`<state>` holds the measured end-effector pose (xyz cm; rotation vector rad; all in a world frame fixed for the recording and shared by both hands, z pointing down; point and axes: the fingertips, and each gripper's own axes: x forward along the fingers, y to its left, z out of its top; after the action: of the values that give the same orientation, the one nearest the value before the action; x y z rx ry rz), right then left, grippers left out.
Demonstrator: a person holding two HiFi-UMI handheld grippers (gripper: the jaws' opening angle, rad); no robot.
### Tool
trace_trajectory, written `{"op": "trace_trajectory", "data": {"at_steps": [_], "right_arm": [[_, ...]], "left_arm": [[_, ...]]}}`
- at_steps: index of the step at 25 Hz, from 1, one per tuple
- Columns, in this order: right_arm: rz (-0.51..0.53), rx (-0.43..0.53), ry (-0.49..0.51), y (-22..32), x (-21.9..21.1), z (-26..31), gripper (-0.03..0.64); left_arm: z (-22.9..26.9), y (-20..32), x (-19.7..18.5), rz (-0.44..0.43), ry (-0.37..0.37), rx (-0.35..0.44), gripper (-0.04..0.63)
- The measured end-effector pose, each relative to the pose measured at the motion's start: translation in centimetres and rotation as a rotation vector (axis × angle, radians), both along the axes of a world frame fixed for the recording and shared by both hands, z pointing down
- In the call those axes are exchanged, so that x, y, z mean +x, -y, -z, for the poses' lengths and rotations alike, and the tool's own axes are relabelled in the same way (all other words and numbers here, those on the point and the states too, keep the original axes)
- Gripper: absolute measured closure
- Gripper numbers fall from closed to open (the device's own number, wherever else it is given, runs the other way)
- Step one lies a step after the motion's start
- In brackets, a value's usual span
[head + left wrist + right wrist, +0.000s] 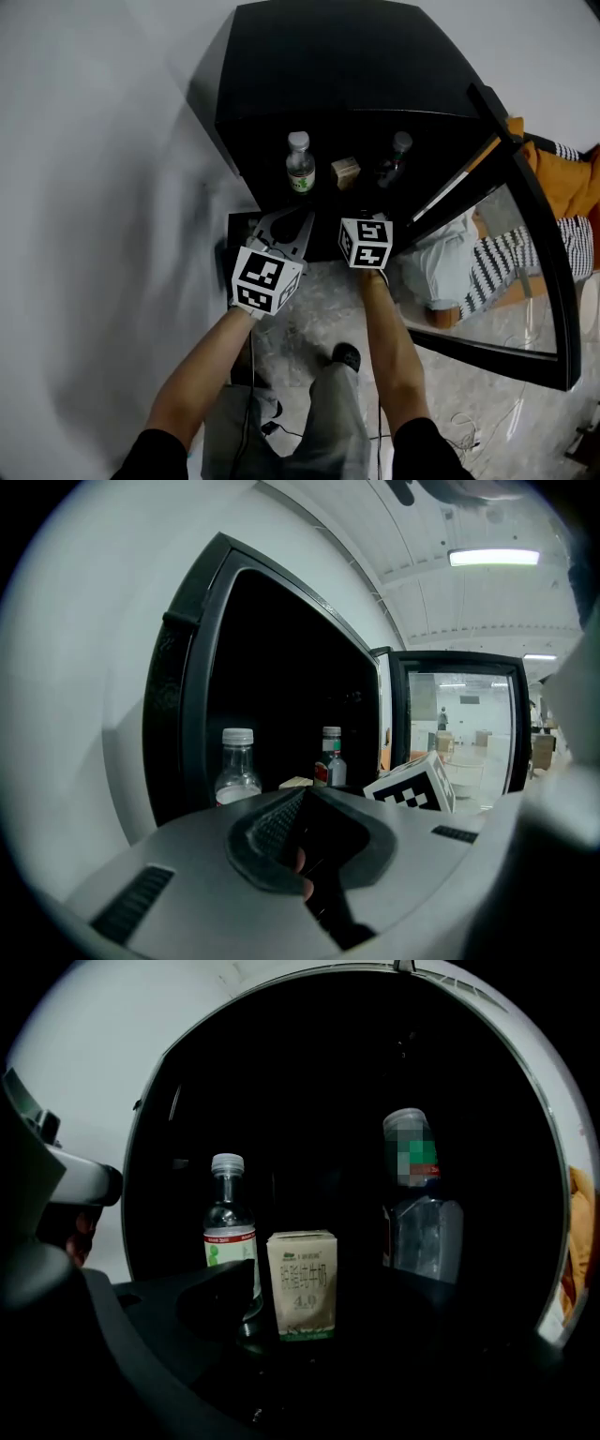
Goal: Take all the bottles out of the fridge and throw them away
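Note:
The black fridge (337, 66) stands open. On its shelf a clear bottle (300, 167) with a white cap and green label stands at the left. A second bottle (394, 161) with a dark neck stands at the right. My right gripper (321, 1283) is open just in front of the shelf; nothing is between its jaws, and the clear bottle (228, 1218) and second bottle (417, 1213) stand beyond it. Its marker cube (366, 242) hides the jaws in the head view. My left gripper (298, 223) is shut and empty, left of the right one, below the clear bottle (236, 766).
A small beige carton (302, 1283) stands between the two bottles. The glass fridge door (525, 234) is swung open to the right. Behind the glass shows a person in orange and striped clothes. The white wall (94, 187) is at the left. Cables (469, 422) lie on the floor.

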<state>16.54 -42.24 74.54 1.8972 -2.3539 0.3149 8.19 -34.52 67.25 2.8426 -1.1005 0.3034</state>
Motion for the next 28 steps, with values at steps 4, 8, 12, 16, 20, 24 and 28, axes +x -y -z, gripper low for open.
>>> {"op": "trace_trajectory", "data": {"at_steps": [4,8,12,16,20,24,28], "right_arm": [[0.005,-0.002,-0.019,1.7,-0.1,-0.3,0.314],[-0.004,0.0,-0.064,2.7,-0.2,-0.8,0.316],[-0.012,0.016,-0.093,2.2,0.0,-0.5,0.347],[-0.009,0.007,-0.085,-0.3,0.2,0.9,0.347],[-0.018,-0.02,-0.085,-4.3,0.6,4.3,0.348],[-0.043,-0.034,-0.06,-9.3,0.4,10.1,0.347],[-0.061,-0.048,-0.064,-14.3,0.0,16.3,0.347]], "left_arm": [[-0.3,0.9,-0.2,0.009,-0.008,0.014,0.594],[-0.5,1.4,-0.4,0.013,0.0,0.026,0.594],[0.0,1.3,-0.5,0.019,-0.001,0.027,0.594],[1.6,-0.1,-0.6,0.02,-0.003,0.014,0.594],[5.2,-2.2,-1.5,0.027,-0.019,-0.011,0.594],[10.1,-5.7,-2.5,0.023,-0.036,-0.036,0.594],[14.6,-9.5,-3.3,0.014,-0.057,-0.062,0.594]]}}
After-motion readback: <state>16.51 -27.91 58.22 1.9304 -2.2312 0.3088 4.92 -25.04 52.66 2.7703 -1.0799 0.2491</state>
